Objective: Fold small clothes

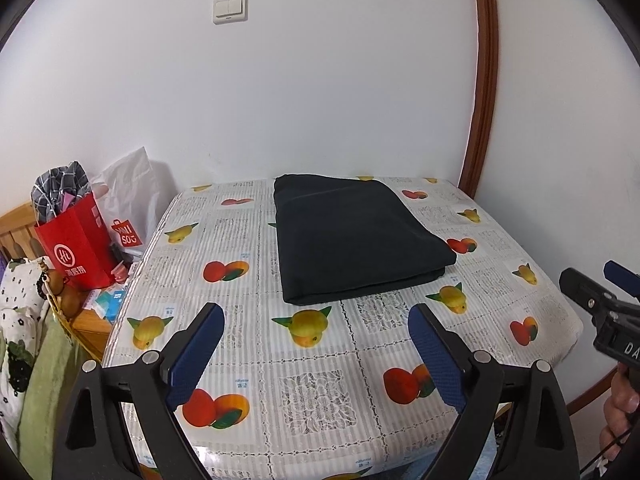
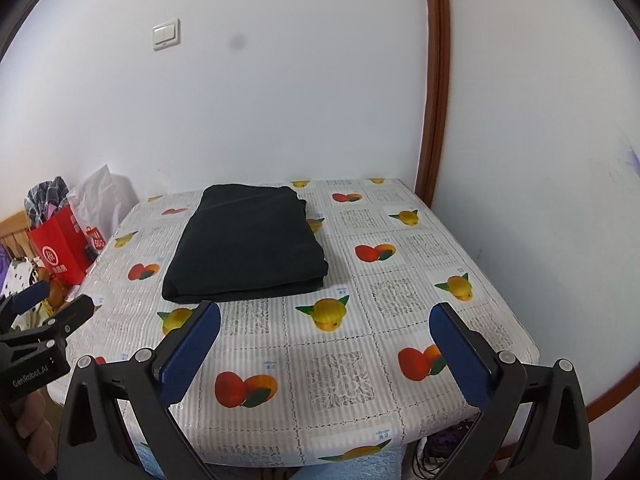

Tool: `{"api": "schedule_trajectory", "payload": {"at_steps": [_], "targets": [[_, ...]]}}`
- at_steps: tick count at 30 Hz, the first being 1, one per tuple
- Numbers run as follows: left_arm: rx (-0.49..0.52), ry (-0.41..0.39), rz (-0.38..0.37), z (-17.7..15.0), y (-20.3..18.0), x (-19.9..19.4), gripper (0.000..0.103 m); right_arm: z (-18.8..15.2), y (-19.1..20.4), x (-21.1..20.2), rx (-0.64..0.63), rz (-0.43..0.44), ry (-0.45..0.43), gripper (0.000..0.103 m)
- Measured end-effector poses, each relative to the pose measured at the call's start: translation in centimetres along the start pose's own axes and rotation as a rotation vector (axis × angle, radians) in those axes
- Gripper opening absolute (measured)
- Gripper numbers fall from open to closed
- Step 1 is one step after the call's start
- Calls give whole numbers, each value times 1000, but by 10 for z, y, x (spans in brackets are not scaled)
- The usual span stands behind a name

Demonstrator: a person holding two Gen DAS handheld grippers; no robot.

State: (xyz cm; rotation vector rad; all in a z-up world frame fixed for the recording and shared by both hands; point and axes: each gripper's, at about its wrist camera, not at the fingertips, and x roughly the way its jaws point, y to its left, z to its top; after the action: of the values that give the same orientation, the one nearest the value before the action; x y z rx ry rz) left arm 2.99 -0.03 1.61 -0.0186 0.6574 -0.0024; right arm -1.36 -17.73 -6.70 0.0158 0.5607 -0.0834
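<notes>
On the table, seen from the left wrist, we find the dark, near-black folded cloth garment (image 1: 356, 236) lying as a flat rectangle on the glossy fruit-printed plastic tablecloth (image 1: 320, 380), toward the far edge at about twelve o'clock from our left gripper (image 1: 316, 348). Its blue-padded jaws stand wide with nothing between them, well short of the garment. At three o'clock the right gripper (image 1: 600, 280) pokes into view, also clear of the cloth. At nine o'clock a red paper shopping bag (image 1: 80, 248) stuffed with checked fabric stands beside the table

From the right wrist, the garment (image 2: 248, 244) sits at about eleven o'clock of the right gripper (image 2: 324, 348), whose jaws are spread wide and hold nothing. The left gripper (image 2: 52, 308) shows at nine o'clock, apart from the cloth

We judge the fold done or nearly so, and the risks lie in further handling. The stacked layers at the near edge could slide apart if a pad catches only the top one. The tablecloth looks slick, so a push may shove the whole bundle toward the wall rather than flatten it
</notes>
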Motion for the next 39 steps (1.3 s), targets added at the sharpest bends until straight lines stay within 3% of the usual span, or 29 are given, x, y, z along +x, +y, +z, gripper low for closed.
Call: {"api": "schedule_trajectory", "payload": {"at_steps": [39], "targets": [[-10,7,17,-4,0,2,93,-4,-7,-1,15,-31,-3,103]]}}
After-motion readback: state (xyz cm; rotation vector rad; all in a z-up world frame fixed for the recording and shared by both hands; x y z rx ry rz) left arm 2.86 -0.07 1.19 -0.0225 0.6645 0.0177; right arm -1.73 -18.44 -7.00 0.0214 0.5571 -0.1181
